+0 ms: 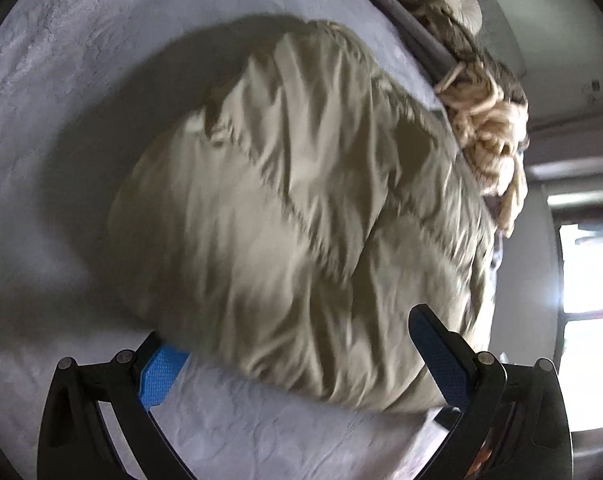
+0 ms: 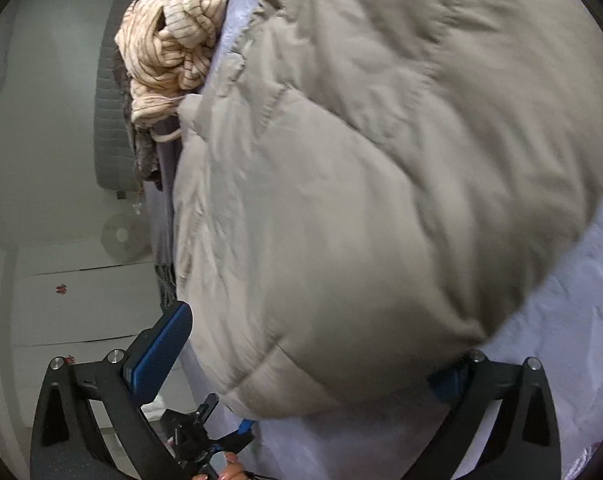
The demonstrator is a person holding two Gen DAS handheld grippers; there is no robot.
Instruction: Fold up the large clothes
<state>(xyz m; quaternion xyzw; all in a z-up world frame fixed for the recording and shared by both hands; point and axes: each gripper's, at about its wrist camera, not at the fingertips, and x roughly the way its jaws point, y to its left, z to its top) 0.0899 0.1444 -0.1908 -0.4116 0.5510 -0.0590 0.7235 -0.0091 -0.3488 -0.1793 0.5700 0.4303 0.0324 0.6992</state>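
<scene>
A puffy beige quilted jacket [image 1: 301,208] lies bunched on a bed's pale lavender sheet [image 1: 61,80]. In the left wrist view my left gripper [image 1: 297,332] stands wide open at the jacket's near edge. Its left blue pad [image 1: 161,372] disappears under the fabric, and the right finger [image 1: 433,344] shows in front of it. In the right wrist view the jacket [image 2: 381,200] fills most of the frame. My right gripper [image 2: 321,332] is open wide around its near bulge, the left pad [image 2: 161,352] beside the jacket's edge and the right finger mostly hidden behind the padding.
A cream striped knit garment [image 2: 177,32] and dark brownish fabric [image 2: 145,156] are heaped at the bed's edge beyond the jacket. A bright window [image 1: 589,320] glares at the right. A hand's fingertips [image 2: 229,468] and black gear show at the bottom of the right wrist view.
</scene>
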